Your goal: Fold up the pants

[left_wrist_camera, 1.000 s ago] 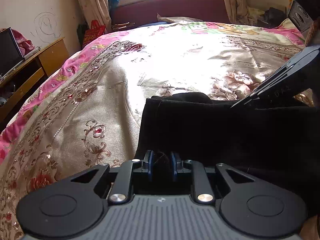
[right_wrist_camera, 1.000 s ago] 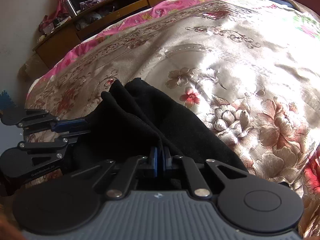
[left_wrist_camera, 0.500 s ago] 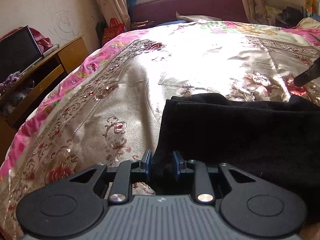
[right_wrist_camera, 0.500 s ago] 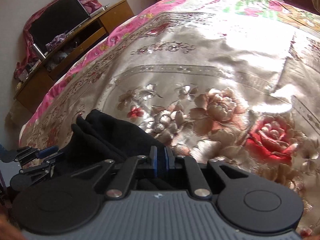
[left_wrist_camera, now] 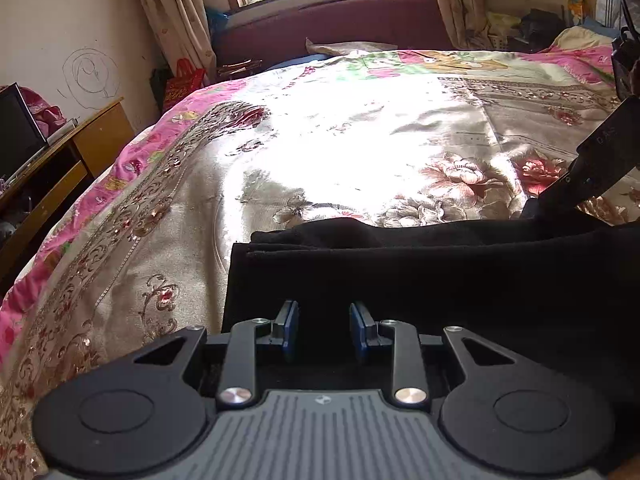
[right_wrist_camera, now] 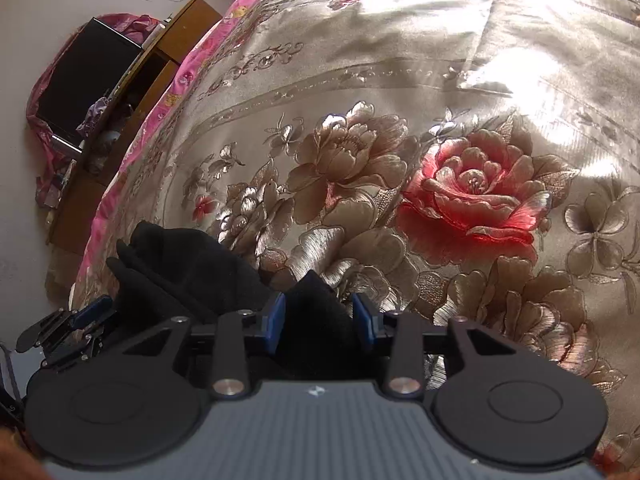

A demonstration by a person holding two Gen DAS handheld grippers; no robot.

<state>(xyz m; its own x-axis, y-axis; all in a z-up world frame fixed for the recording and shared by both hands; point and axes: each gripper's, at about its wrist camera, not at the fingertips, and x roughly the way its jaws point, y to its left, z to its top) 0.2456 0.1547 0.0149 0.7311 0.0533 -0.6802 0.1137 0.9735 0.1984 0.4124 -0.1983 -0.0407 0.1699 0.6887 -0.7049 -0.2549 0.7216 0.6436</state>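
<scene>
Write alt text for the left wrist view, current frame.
The left gripper is open, its blue-padded fingers apart over the near edge of folded black pants lying on a floral satin bedspread. The right gripper enters from the right at the pants' far edge.

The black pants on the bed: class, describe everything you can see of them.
The black pants are soft, matte, fleecy-looking fabric, folded into stacked layers whose edges show at the left end. They lie flat on the floral satin bedspread. Both the left gripper and right gripper are open, with cloth between their fingers.
</scene>
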